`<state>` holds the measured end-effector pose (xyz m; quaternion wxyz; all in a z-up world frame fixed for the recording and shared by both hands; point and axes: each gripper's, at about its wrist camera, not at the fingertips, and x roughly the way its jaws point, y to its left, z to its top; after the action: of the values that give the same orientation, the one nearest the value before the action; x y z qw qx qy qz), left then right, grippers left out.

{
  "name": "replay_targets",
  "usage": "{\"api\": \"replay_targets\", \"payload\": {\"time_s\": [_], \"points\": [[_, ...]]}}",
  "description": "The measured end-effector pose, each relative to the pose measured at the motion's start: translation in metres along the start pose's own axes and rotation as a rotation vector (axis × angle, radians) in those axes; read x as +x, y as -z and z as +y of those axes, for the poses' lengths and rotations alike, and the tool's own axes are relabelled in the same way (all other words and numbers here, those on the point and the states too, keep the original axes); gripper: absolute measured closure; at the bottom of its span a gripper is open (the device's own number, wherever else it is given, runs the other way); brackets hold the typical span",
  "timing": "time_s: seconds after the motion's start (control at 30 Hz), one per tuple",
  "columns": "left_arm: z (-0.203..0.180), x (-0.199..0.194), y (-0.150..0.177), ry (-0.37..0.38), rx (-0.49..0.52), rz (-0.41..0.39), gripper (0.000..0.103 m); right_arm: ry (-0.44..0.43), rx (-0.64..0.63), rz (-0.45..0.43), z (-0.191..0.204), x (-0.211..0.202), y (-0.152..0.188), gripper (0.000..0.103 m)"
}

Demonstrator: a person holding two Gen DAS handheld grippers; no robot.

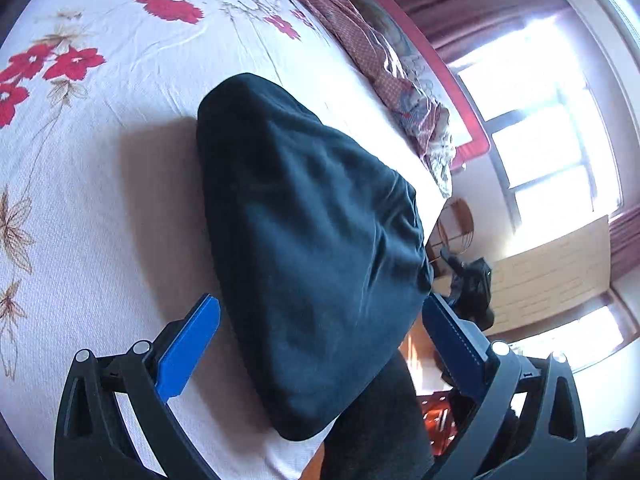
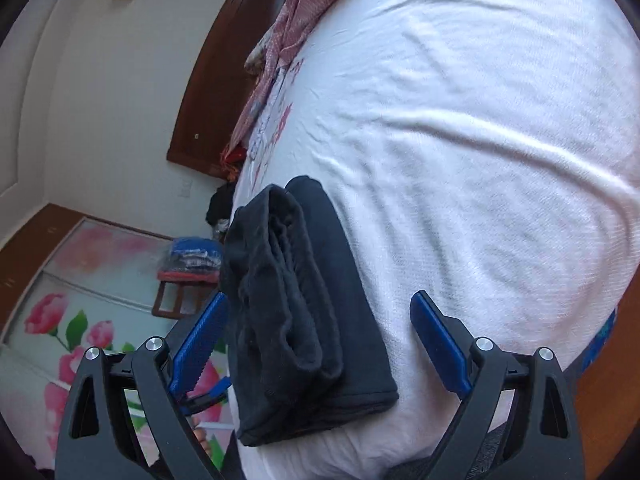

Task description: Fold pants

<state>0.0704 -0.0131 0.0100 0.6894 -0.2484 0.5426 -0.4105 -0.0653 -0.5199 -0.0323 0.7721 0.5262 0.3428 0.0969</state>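
Observation:
The dark navy pants (image 1: 304, 248) lie folded into a compact bundle on the white bed sheet (image 1: 100, 200), near the bed's edge. My left gripper (image 1: 320, 344) is open, its blue fingers on either side of the bundle's near end, not closed on it. In the right wrist view the folded pants (image 2: 296, 308) show stacked layers and a rolled edge on the sheet (image 2: 480, 160). My right gripper (image 2: 316, 344) is open, with the bundle between its blue fingers, nearer the left finger (image 2: 200, 340).
A red-patterned blanket (image 1: 380, 52) lies crumpled along the far side of the bed, also in the right wrist view (image 2: 288, 28). Bright windows (image 1: 540, 120) and curtains are beyond. A floral wardrobe (image 2: 80, 300), a stool with clothes (image 2: 188, 268) and a brown door (image 2: 216, 80) stand beside the bed.

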Motion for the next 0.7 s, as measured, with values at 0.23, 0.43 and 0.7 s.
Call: {"api": "replay_targets", "payload": {"time_s": [0.23, 0.43, 0.7], "points": [[0.036, 0.005, -0.008, 0.148, -0.209, -0.003, 0.002, -0.168, 0.001, 0.076, -0.006, 0.012, 0.018, 0.011], [0.055, 0.016, -0.003, 0.180, -0.310, -0.034, 0.002, 0.023, -0.199, 0.158, 0.028, 0.032, 0.023, 0.011], [0.044, 0.044, -0.013, 0.197, -0.291, -0.009, 0.002, 0.073, -0.190, 0.154, 0.024, 0.029, 0.025, 0.043]]}}
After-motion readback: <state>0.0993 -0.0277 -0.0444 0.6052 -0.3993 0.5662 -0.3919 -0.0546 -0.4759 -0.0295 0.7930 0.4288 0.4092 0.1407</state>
